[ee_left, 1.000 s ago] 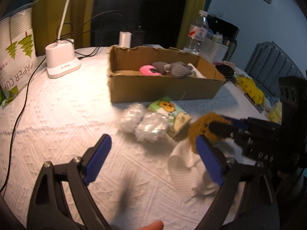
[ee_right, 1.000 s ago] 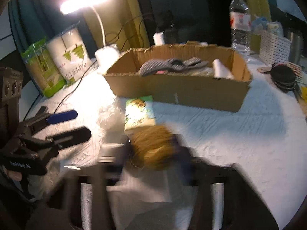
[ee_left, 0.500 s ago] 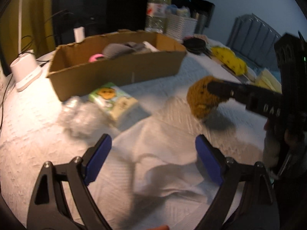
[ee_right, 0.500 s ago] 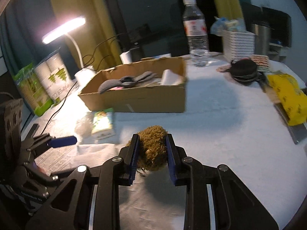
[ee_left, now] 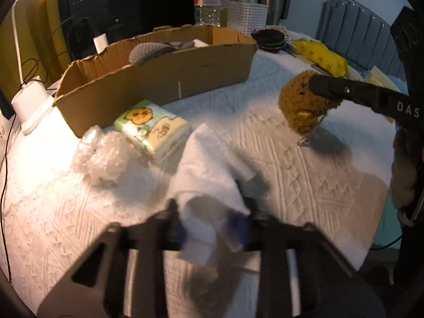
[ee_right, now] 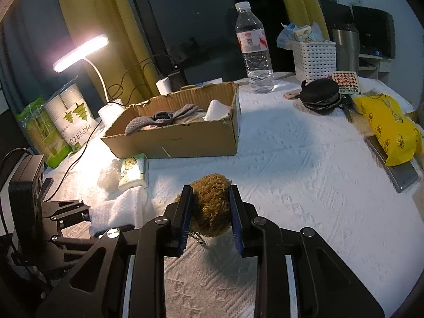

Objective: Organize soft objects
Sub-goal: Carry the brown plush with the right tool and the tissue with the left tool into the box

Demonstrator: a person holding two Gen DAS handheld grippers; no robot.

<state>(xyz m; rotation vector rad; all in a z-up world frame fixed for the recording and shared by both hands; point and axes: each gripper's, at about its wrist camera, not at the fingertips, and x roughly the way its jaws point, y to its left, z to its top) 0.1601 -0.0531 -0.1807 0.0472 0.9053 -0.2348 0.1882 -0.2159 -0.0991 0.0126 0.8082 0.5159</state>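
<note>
One shaggy brown plush [ee_right: 212,206] — pinched in right hand-held gripper [ee_right: 210,218], left hand-held gripper [ee_left: 212,228] just closed on white cloth [ee_left: 209,185].

A lit lamp [ee_right: 79,53] stands behind a paper-cup pack [ee_right: 71,114] (lettering partly readable); a bottle [ee_right: 253,50] stands near a white basket [ee_right: 314,58] and black pouch [ee_right: 319,96].

— Any open way to the cardboard box [ee_right: 185,137] from my side?
— On my right the table [ee_right: 304,175] lies bare up to its front wall. On my left, a tissue pack [ee_right: 133,171], crumpled plastic wrap [ee_left: 102,156] and a white cloth [ee_left: 209,164] crowd the approach.
</note>
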